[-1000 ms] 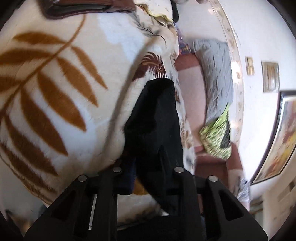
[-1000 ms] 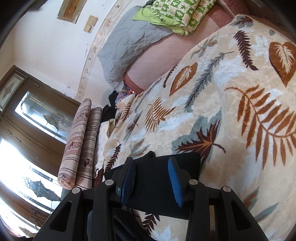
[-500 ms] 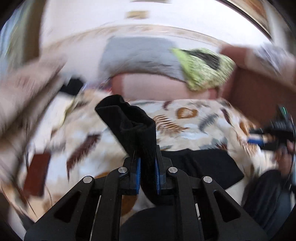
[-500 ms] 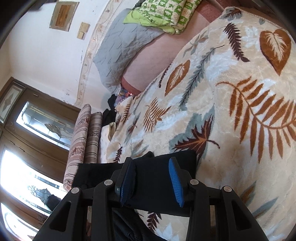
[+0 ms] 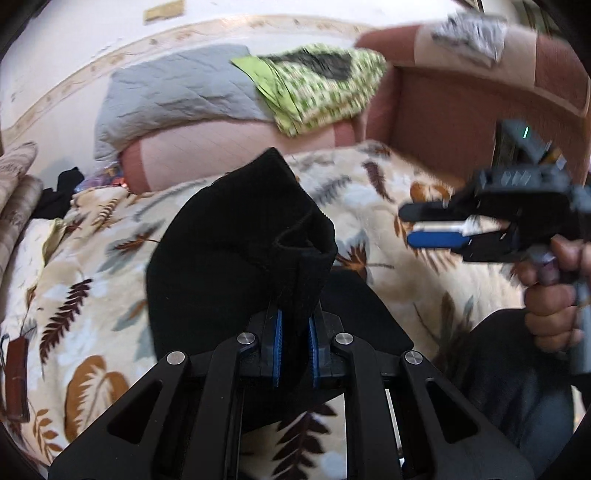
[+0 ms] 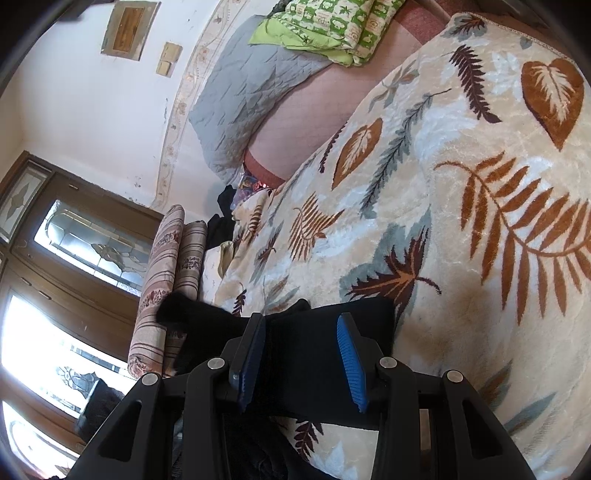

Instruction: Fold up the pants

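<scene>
Left jaws pinch black pants (image 5: 236, 251); right jaws gape wide, holding nothing.

Home bedrm: bed w/ leaf blanket (image 6: 461, 221), grey pillow (image 6: 251, 96), wood door (image 6: 74, 240)

Black pants (image 5: 236, 236), plain, no pattern. Cream blanket (image 6: 480, 229) covered in rust-orange ferns, dark brown leaves and grey-blue fronds. Grey quilted pillow (image 6: 251, 92) upper middle, lime-green and white checked cloth (image 6: 332, 22) on top. Pinkish-red sofa (image 5: 461, 107) upper right. Beige striped cushions (image 6: 166, 280) with maroon floral bands at left. Brown wooden door (image 6: 55, 236) lower left, patterned glass. White wall (image 6: 74, 103) with a tan floral border. Blue pads (image 6: 349, 362) on black grippers.
</scene>
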`<state>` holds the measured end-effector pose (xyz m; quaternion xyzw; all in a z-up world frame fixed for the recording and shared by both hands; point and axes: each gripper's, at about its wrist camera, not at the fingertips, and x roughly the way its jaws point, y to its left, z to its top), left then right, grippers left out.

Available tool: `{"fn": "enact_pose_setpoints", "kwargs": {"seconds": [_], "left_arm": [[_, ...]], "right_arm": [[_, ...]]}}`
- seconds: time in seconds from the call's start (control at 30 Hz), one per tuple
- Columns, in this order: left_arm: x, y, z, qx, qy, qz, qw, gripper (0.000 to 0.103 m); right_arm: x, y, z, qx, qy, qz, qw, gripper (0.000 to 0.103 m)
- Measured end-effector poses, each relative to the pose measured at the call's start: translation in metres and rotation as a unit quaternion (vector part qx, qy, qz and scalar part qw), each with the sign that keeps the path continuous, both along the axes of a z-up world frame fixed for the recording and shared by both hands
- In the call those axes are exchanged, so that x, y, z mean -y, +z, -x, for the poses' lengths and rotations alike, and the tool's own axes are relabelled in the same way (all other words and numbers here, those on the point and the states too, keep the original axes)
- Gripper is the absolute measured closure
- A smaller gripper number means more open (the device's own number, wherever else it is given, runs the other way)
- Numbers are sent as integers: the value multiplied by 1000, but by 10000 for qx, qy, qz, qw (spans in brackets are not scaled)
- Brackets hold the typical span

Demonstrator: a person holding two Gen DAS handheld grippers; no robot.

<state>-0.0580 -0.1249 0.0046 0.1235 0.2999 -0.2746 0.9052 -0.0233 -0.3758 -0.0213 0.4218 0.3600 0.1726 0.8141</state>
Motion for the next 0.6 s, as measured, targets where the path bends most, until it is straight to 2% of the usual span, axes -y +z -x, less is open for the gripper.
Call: {"fn": "enact_pose_setpoints", "kwargs": {"seconds": [0.17,0.33,0.47,0.6], "left_arm": [[30,-20,-2,11,-33,-401,9992,93],[51,-39,10,211,-214,-848,9959,93],[59,-49,10,161,-268,-909,9954,93],[60,-58,3,-137,-294,-877,9956,91]], "right_arm": [[2,-1,1,12,-38,-35,10000,64],[4,-1,2,10,-70,-54,10000,64],[4,0,2,8,-65,-49,10000,64],[3,1,1,-66,-41,33,10000,64]]}}
